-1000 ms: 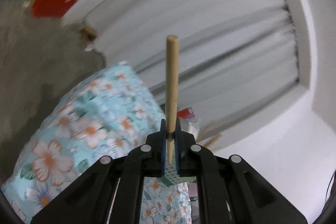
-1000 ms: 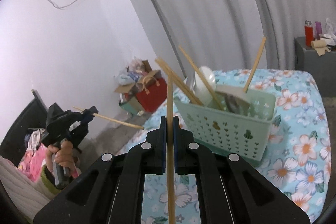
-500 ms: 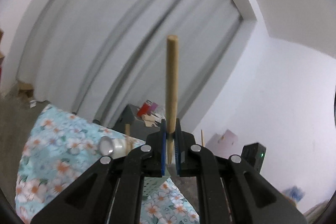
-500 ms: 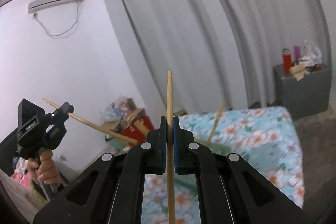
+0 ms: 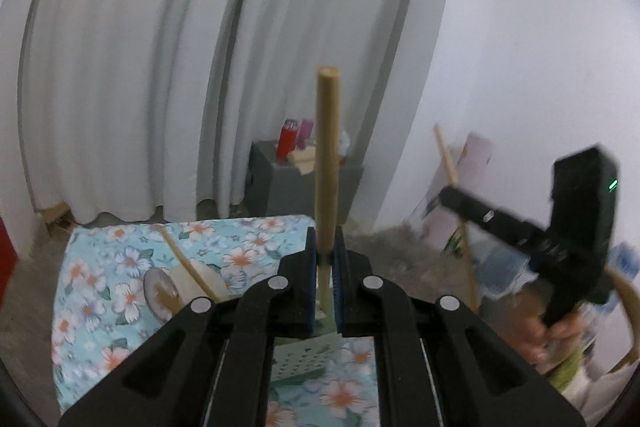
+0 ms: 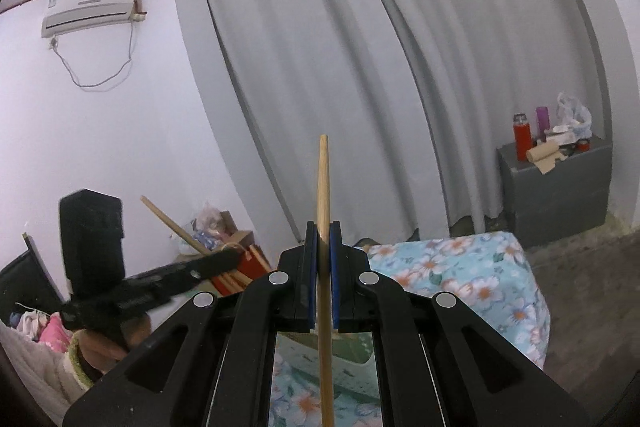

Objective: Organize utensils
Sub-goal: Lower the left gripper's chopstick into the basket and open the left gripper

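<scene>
My left gripper [image 5: 326, 261] is shut on a wooden chopstick [image 5: 328, 155] that stands straight up between its blue pads. My right gripper [image 6: 323, 247] is shut on a second, thinner chopstick [image 6: 323, 187], also upright. Both hang in the air above a table with a floral cloth [image 5: 120, 267]. A mint green basket [image 5: 304, 359] shows just under the left gripper's fingers, with a spoon [image 5: 160, 293] and another chopstick [image 5: 188, 263] leaning beside it. In the right wrist view the basket [image 6: 352, 347] lies mostly hidden below the jaws. Each gripper appears in the other's view: right gripper [image 5: 450, 197], left gripper [image 6: 224, 259].
A grey cabinet [image 5: 280, 187] with a red flask [image 5: 288, 143] stands beyond the table by the grey curtains. Boxes and a red bag [image 6: 244, 263] sit on the floor at the left. A person's hand [image 5: 536, 339] holds the right gripper.
The left gripper has swung round and rolled, so the table, cabinet and right gripper come into its view. The right gripper has risen, and the basket has dropped below its jaws. Both grips are unchanged.
</scene>
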`<state>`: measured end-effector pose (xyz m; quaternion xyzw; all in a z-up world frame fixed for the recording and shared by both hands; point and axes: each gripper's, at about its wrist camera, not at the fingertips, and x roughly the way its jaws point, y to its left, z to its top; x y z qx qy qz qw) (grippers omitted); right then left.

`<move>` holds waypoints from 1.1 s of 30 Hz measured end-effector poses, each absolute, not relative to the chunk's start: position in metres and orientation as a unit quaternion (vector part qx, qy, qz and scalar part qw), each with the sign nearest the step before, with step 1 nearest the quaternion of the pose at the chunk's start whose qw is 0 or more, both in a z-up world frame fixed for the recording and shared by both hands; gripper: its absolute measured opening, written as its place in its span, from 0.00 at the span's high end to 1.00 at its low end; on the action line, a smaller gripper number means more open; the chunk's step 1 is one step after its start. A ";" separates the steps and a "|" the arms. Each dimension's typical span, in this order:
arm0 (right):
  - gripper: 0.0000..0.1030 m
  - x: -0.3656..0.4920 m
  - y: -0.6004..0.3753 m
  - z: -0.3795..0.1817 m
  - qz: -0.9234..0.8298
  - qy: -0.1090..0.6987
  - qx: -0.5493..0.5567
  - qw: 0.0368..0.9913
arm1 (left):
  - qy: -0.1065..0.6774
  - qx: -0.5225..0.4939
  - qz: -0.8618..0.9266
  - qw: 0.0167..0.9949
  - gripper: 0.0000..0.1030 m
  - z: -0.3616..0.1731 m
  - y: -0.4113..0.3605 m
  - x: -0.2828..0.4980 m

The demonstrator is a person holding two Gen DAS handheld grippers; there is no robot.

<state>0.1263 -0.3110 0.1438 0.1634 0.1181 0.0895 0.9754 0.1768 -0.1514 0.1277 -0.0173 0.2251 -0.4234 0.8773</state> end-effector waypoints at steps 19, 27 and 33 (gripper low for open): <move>0.96 0.177 -0.324 0.139 0.112 0.081 0.185 0.973 | 0.308 0.009 -0.410 0.859 0.80 0.090 -0.199 0.216; 0.96 0.207 -0.330 0.136 0.133 0.059 0.197 0.970 | 0.278 -0.022 -0.423 0.862 0.56 0.102 -0.182 0.204; 0.96 0.234 -0.327 0.128 0.162 0.051 0.190 0.967 | 0.254 -0.056 -0.422 0.869 0.42 0.111 -0.154 0.191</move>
